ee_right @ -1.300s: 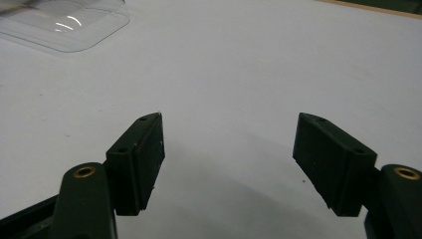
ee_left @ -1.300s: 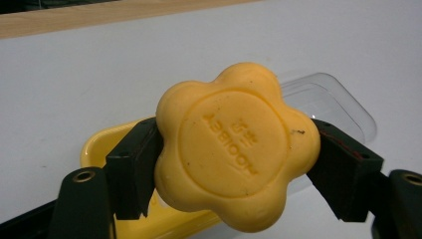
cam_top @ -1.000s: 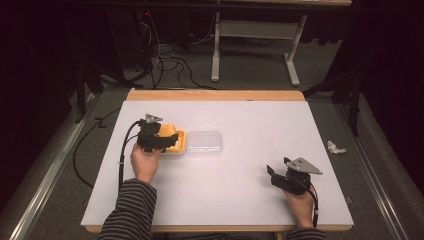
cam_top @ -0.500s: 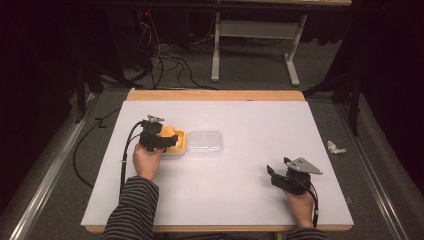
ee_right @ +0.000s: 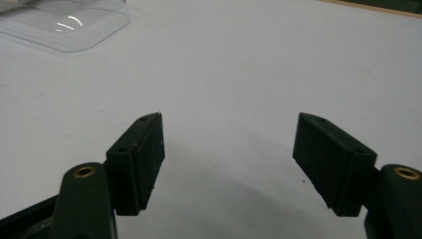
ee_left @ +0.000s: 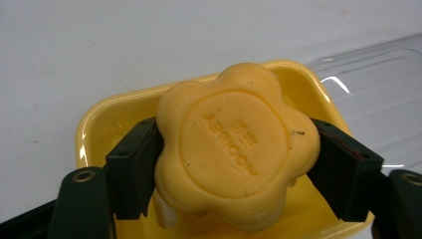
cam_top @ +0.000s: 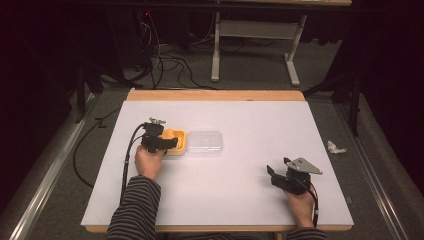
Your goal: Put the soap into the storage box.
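Yellow flower-shaped soap (ee_left: 236,154) sits clamped between the jaws of the left gripper (cam_top: 159,142), over a yellow dish (ee_left: 99,119) at left centre of the white bench (cam_top: 240,200). Just right of the dish lies a clear lid (cam_top: 204,143). Lower right, the right gripper (ee_right: 229,164) rests with jaws apart.

The soap (ee_left: 236,157) is pale orange-yellow, flower-shaped with stamped lettering, and its dish (ee_left: 97,127) is brighter yellow. The lid (cam_top: 204,143) is clear. Both grippers' jaws are black, the surface (cam_top: 250,120) white with a wooden edge, the sleeve (cam_top: 136,210) dark with thin pale stripes.
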`<control>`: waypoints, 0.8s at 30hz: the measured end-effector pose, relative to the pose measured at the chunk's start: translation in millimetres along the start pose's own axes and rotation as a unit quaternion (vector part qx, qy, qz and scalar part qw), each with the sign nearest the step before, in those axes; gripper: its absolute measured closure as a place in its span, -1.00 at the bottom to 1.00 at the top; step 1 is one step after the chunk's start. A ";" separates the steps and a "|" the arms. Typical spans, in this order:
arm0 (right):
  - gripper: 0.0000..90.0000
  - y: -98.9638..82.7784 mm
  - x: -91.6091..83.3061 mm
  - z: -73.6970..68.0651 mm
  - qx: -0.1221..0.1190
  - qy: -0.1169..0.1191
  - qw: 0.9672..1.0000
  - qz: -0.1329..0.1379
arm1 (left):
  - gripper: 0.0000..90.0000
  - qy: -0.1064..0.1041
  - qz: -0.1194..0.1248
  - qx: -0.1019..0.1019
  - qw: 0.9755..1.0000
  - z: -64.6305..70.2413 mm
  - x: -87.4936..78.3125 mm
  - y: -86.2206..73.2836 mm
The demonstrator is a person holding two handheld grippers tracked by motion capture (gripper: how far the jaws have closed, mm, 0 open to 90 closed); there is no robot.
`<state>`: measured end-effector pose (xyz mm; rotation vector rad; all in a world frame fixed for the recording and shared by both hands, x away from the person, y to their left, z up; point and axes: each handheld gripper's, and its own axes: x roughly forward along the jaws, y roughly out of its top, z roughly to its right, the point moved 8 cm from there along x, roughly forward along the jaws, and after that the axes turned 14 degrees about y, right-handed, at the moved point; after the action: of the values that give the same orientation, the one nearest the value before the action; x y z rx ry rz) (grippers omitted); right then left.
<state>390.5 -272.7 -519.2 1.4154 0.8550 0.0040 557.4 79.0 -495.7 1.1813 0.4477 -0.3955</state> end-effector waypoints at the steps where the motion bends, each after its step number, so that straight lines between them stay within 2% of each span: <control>1: -0.35 0.0 0.1 0.1 0.002 0.000 1.000 0.000 | -0.38 0.003 -0.001 -0.002 1.000 -0.7 2.6 -1.5; 10: -0.35 -0.1 0.1 0.1 0.003 0.000 1.000 0.000 | -0.39 0.012 -0.002 0.009 1.000 -2.3 8.0 -6.7; 11: -0.35 -0.1 0.2 0.1 0.002 0.000 1.000 0.000 | -0.39 0.009 -0.002 0.000 1.000 -2.5 7.6 -5.0; 12: -0.35 -0.1 0.4 -0.2 0.002 0.000 1.000 -0.001 | -0.40 0.009 -0.002 0.000 1.000 -2.5 7.6 -5.0; 16: -0.35 -0.1 0.6 -0.1 0.002 0.000 1.000 -0.001 | -0.54 0.004 0.016 -0.014 1.000 -0.6 3.8 2.9; 20: -0.35 -0.1 0.3 0.3 0.001 0.000 1.000 -0.001 | -0.62 0.011 0.025 -0.008 1.000 -3.1 1.5 5.9; 24: -0.35 -0.1 0.5 0.0 0.000 0.000 1.000 -0.002 | -0.64 0.003 0.036 -0.006 0.999 -1.9 -5.8 10.5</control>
<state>390.8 -272.4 -519.6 1.4137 0.8571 0.0008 557.6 84.7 -484.9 1.1836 0.4103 -0.3273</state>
